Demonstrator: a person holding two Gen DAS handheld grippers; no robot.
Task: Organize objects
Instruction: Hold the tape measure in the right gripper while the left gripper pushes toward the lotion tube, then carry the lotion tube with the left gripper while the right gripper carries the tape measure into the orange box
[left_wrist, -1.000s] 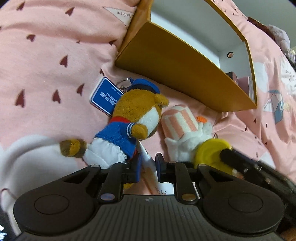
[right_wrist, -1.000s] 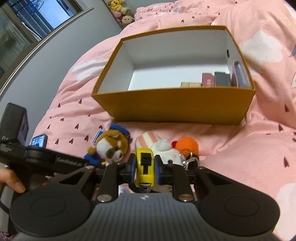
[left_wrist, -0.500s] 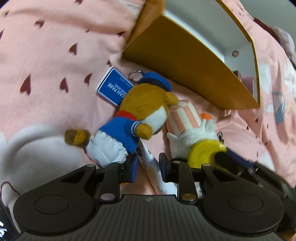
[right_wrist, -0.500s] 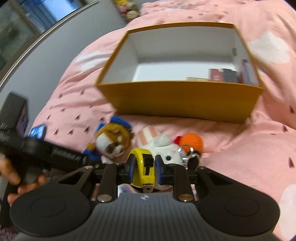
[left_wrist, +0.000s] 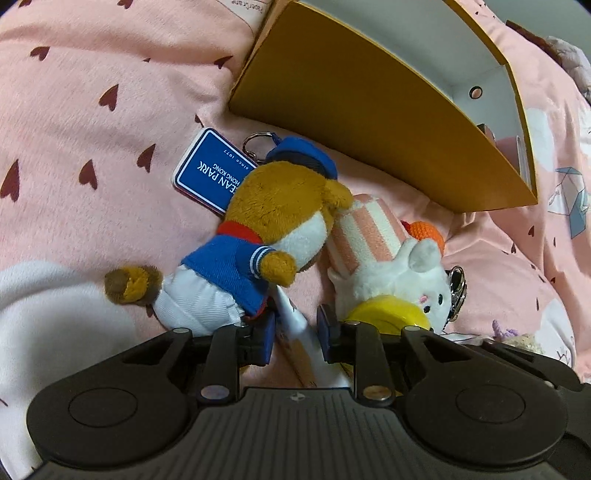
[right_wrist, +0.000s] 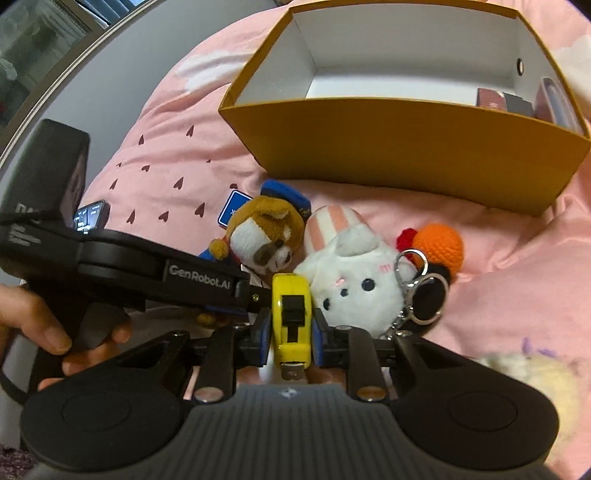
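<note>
While the right gripper clamps a yellow tape measure at lower centre, the left gripper has just been opening, a white tag loose between its jaws; plush toys lie mid-frame, the cardboard box above.

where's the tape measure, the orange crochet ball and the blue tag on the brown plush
tape measure (right_wrist: 291, 317), right wrist view, on its yellow case front
orange crochet ball (right_wrist: 439, 245), right wrist view, on its knitted middle
blue tag (left_wrist: 212, 171), left wrist view, on the printed blue face
</note>
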